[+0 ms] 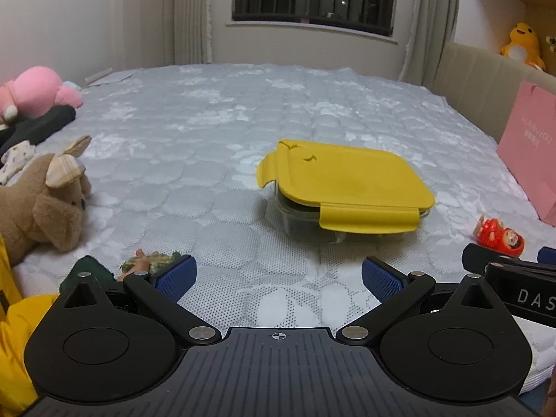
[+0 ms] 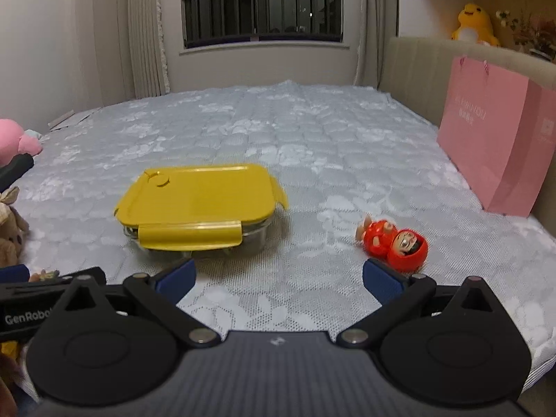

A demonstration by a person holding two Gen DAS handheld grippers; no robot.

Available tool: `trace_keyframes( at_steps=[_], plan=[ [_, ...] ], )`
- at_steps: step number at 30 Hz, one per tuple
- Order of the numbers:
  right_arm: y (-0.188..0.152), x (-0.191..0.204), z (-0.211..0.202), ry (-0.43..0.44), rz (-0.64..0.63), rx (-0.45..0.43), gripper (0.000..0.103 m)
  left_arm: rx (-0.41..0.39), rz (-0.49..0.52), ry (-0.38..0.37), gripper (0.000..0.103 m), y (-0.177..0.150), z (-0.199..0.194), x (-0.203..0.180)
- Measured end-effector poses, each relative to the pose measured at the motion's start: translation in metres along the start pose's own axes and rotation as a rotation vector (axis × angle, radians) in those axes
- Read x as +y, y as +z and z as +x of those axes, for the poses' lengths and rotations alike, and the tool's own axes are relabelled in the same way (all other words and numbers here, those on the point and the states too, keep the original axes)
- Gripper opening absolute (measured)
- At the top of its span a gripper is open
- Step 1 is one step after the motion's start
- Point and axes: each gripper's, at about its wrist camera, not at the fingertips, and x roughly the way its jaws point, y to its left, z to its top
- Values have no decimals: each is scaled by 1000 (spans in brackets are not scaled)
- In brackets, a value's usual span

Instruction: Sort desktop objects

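On bed (image 2: 312,132), lidded glass container (image 2: 198,205), red doll (image 2: 392,239) beside it

— What does the room show?
— A bed (image 2: 278,132) with a pale quilted floral cover fills it, under dim indoor light.

— And behind it?
— A dark barred window (image 2: 262,7) in a white wall (image 2: 69,34), with pale curtains (image 2: 146,34) at its left. A beige padded headboard (image 2: 417,69) lines the bed's right edge.
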Motion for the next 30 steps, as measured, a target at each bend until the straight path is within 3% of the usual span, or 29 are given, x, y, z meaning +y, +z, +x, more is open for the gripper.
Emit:
trace_keyframes(
  at_steps=[13, 21, 30],
  plan=[
    [-1, 4, 9, -3, -12, 18, 103, 10, 70, 32, 103, 3, 11, -8],
    [10, 15, 19, -45, -66, 7, 103, 17, -44, -2, 103, 5, 15, 11],
    [6, 22, 29, -26, -78, 35, 103, 34, -22, 53, 103, 4, 21, 13]
  ],
)
